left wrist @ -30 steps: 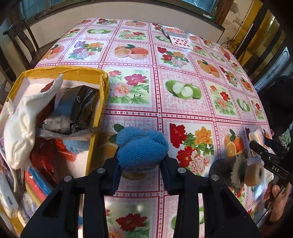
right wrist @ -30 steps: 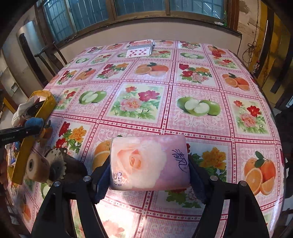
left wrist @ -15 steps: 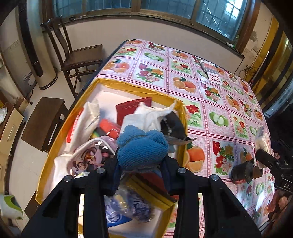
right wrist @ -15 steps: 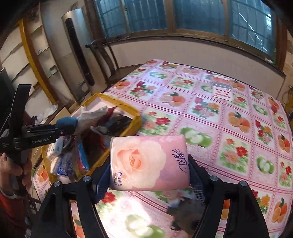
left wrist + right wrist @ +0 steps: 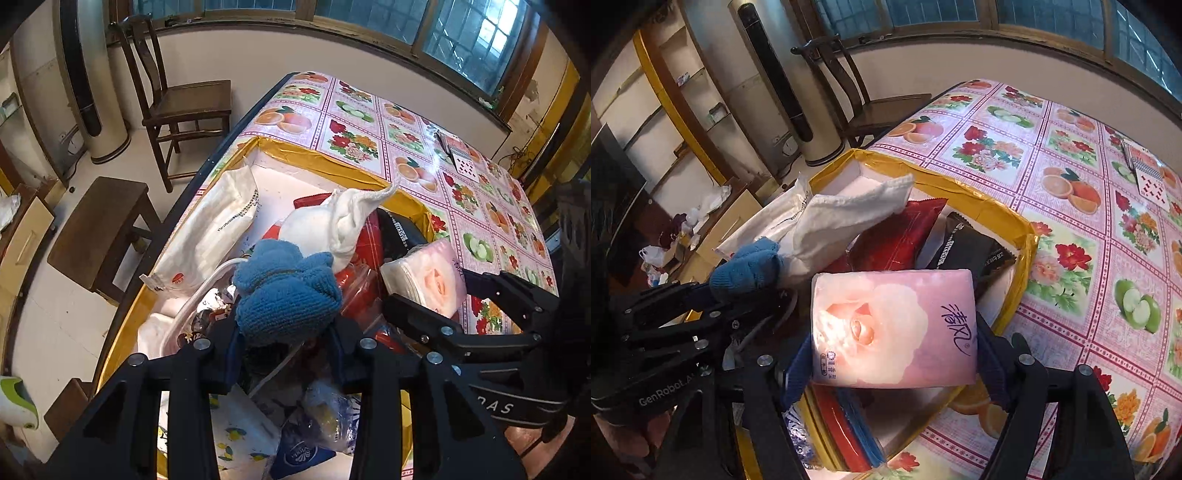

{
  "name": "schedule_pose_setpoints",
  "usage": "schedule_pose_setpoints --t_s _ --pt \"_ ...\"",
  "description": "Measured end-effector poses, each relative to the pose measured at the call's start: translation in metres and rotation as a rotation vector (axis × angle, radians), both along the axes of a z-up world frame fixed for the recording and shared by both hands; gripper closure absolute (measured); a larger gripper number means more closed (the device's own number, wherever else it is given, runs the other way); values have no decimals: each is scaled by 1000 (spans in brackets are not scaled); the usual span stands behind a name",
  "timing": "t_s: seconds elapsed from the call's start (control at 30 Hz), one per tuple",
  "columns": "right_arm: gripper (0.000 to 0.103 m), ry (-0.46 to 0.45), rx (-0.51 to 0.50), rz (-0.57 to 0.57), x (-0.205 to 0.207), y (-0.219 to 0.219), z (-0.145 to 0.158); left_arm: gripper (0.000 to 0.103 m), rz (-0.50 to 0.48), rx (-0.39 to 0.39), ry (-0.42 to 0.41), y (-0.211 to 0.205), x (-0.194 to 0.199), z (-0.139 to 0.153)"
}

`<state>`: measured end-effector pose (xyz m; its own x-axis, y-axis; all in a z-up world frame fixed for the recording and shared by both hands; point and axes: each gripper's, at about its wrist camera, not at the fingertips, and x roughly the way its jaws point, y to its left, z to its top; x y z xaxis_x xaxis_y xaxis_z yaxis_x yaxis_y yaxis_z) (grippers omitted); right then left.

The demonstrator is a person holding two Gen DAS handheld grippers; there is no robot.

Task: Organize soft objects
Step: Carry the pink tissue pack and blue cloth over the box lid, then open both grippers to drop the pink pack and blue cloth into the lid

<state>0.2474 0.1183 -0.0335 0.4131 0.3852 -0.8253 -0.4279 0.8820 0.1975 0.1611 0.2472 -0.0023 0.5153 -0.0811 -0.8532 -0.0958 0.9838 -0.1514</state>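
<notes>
Wooden chair point(image 5: 177, 99); playing cards point(image 5: 460, 155)

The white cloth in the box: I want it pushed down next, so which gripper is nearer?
Left. The left gripper, holding the blue towel, sits just below the white cloth; the right gripper is farther.

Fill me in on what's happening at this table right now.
A person is tidying soft things into a yellow-edged box at the edge of a table with a fruit-and-flower cloth. The left gripper is shut on a bundled blue knitted cloth, held above the box's contents. The right gripper is shut on a pink rose-printed tissue pack, also over the box. Neither has been let go. The box already holds a white cloth, a red packet and a black packet.
</notes>
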Motion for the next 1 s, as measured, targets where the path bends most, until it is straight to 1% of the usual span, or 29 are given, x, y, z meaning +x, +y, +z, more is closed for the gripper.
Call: schedule_pose_setpoints --t_s 0.17,0.23,0.27,0.33,0.37,0.43,0.53,0.57,0.63,0.7,0.77,0.83,0.93,1.0 --pt "19 -12 73 -1 -9 -12 8 62 21 49 -27 1 -11 2" --pt "15 -36 66 5 -15 -12 12 62 30 56 -47 2 -15 4" --pt "13 -47 63 8 -17 -12 14 59 36 61 -55 3 -18 5" --pt "12 -58 81 6 -22 -13 17 37 58 69 -64 5 -23 6" --pt "12 -61 97 9 -25 -13 19 36 66 69 -70 5 -26 7" --pt "10 -69 115 15 -30 -13 22 35 76 71 -98 6 -34 10" --pt "9 -56 110 10 -36 -13 19 31 92 73 -118 6 -44 10" --pt "8 -53 98 -7 -37 -14 18 30 94 68 -119 6 -47 10" --pt "8 -13 72 -47 -36 -18 11 30 93 53 -116 6 -50 9" --pt "8 8 87 -35 -41 -22 10 30 96 51 -114 6 -54 8" --pt "8 -13 48 -36 -50 -25 14 30 98 53 -120 7 -59 9" --pt "8 -37 54 -36 -57 -31 20 30 104 56 -124 7 -62 8" --pt "7 -37 78 -47 -61 -39 24 30 103 47 -128 5 -67 7" --pt "6 -41 55 -55 -60 -39 21 30 98 52 -139 2 -70 7"
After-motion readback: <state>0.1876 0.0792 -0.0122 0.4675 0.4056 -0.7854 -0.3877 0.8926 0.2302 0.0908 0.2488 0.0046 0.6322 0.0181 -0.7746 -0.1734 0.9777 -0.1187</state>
